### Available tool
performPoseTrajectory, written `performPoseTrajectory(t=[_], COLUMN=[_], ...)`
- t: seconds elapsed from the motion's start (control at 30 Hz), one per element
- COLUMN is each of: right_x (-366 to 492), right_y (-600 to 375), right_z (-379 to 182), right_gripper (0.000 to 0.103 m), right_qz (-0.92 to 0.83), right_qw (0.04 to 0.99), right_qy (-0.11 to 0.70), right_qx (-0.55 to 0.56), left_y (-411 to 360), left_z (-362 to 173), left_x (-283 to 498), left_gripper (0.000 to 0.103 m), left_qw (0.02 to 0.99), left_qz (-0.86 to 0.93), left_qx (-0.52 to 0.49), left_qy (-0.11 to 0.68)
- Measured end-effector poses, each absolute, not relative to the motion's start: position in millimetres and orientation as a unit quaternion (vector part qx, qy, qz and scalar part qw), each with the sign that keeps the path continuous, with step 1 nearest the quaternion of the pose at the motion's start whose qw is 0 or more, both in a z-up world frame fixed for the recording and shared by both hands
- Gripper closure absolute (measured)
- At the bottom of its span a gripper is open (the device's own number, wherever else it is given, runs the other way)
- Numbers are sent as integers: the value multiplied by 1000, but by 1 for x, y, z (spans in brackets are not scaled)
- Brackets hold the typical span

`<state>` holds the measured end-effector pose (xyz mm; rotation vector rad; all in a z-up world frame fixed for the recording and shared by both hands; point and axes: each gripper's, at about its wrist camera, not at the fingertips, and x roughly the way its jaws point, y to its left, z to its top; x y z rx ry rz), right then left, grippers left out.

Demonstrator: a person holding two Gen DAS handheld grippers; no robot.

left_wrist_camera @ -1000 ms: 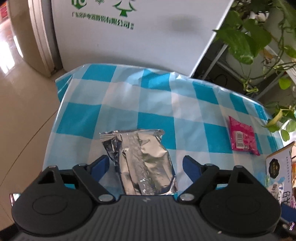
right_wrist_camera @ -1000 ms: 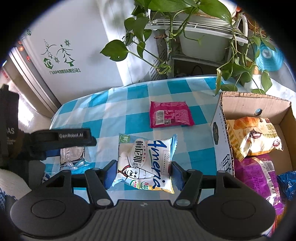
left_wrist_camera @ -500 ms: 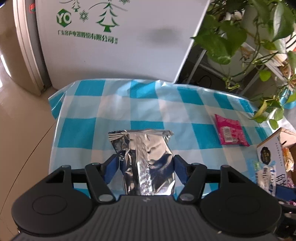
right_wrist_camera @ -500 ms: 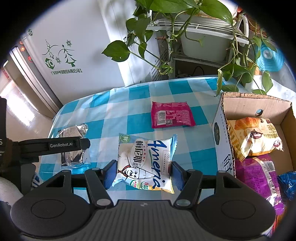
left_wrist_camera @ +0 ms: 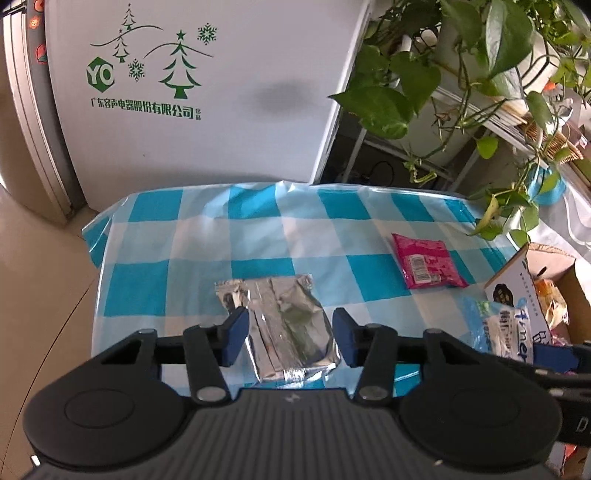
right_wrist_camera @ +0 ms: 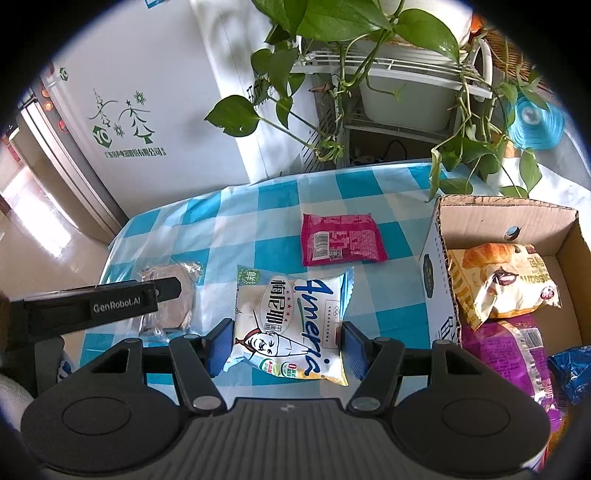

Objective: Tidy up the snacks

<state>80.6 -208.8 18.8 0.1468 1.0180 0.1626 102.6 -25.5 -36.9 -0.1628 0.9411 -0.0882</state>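
Observation:
A crinkled silver foil packet sits between the blue pads of my left gripper, which is shut on its two sides just above the blue-and-white checked cloth. My right gripper is shut on a white snack packet with blue lettering, its pads pressing both long edges. In the right wrist view the left gripper's finger reaches in from the left over the silver packet. A pink packet lies flat further back on the cloth.
An open cardboard box stands at the right and holds a yellow croissant bag, a purple bag and a blue one. Trailing plant leaves hang over the table's far side. A white printed board stands behind the table.
The left jaws have closed from wide apart onto the silver packet, and the left gripper has risen a little. The right gripper and its white packet have kept still.

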Motion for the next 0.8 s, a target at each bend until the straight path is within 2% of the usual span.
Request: performPoseTrajectory(t=[0.1,0.23,0.33,0.37,0.6,0.73,0.8], right_x=[80,80,80,80,81,79,79], right_y=[-211,-212,-213,-212,-214,-216,-216], right_z=[19,20,20,20,20,21,22], right_gripper=[35,35,35,35,35,35,35], right_qz=[75,73,71,71,69,66,66], right_qw=[867,868,868,868,869,870,870], right_qy=[487,485,486,485,484,482,481], right_qx=[71,73,75,75,81,82,83], left_y=[-21,-15,-14,-14,-42,-47,-45], left_z=[-45,-48,-45,-46,-67,-74,-73], left_x=[103,105,108,110,122,119,117], left_gripper=[52,40,26,25,25,41,43], left_qw=[878,875,876,875,867,874,874], left_qz=[-31,-11,9,13,11,5,-3], left_qx=[-95,-114,-135,-140,-94,-60,-66], left_qy=[467,470,462,463,489,483,481])
